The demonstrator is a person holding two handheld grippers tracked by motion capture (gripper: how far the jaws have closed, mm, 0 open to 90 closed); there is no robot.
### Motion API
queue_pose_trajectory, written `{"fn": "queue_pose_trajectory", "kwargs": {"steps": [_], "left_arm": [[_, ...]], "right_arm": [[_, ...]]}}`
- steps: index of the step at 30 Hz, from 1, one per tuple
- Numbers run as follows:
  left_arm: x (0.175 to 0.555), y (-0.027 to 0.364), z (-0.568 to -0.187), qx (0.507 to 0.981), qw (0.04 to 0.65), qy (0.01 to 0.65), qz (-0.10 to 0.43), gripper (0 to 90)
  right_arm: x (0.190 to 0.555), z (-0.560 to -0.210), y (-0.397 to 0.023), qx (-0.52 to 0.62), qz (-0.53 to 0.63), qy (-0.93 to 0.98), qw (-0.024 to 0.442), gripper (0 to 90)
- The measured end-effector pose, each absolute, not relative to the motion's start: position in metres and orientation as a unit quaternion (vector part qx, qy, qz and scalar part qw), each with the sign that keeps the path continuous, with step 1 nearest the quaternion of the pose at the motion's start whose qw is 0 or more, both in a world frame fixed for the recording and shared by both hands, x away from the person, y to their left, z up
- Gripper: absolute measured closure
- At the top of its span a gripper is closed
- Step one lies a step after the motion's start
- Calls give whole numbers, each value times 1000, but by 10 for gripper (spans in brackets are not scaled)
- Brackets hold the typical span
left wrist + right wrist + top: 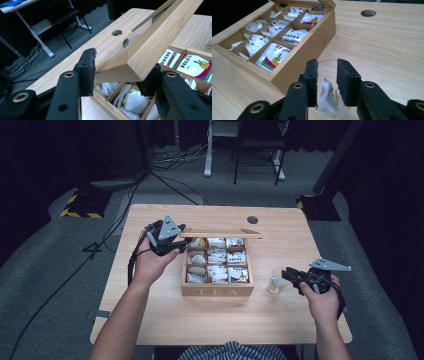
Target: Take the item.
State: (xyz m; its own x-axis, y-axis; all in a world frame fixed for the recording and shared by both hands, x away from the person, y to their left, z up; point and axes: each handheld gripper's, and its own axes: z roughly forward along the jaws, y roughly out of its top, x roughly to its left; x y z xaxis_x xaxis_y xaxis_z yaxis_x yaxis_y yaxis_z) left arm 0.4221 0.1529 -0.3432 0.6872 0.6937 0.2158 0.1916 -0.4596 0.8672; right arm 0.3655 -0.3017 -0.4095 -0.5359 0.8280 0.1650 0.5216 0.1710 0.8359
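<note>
Two grippers work at a pale wooden worktop (150,320) that carries a wooden tea box (216,291) with "TEA" on its front wall. The box stands near the middle of the worktop, its nine compartments filled with white and printed tea sachets. Its hinged wooden lid (220,234) stands raised at the back edge. The left gripper (176,240) grasps the lid at its left corner: in the left gripper view the two black jaws press on either side of the light wood lid frame (150,50), with the sachets lying in the compartments below.

The right gripper (286,274) is at the right of the box, its jaws pointing toward a small clear plastic cup (274,281) that stands on the worktop just beside the box's front right corner. In the right gripper view the jaws stand apart above the cup (329,110), and a pale tea bag (326,97) rests inside the cup, between the pads but released, touched by neither. A round cable hole (252,219) sits in the worktop behind the box.
</note>
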Motion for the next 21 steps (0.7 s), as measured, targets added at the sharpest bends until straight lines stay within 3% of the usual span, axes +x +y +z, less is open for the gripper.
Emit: {"fn": "queue_pose_trajectory", "kwargs": {"steps": [13, 21], "left_arm": [[422, 152, -343, 806, 440, 273, 288, 555], [422, 152, -343, 806, 439, 274, 288, 555]], "right_arm": [[368, -398, -332, 479, 421, 727, 255, 475], [366, -412, -358, 511, 389, 719, 265, 454]]}}
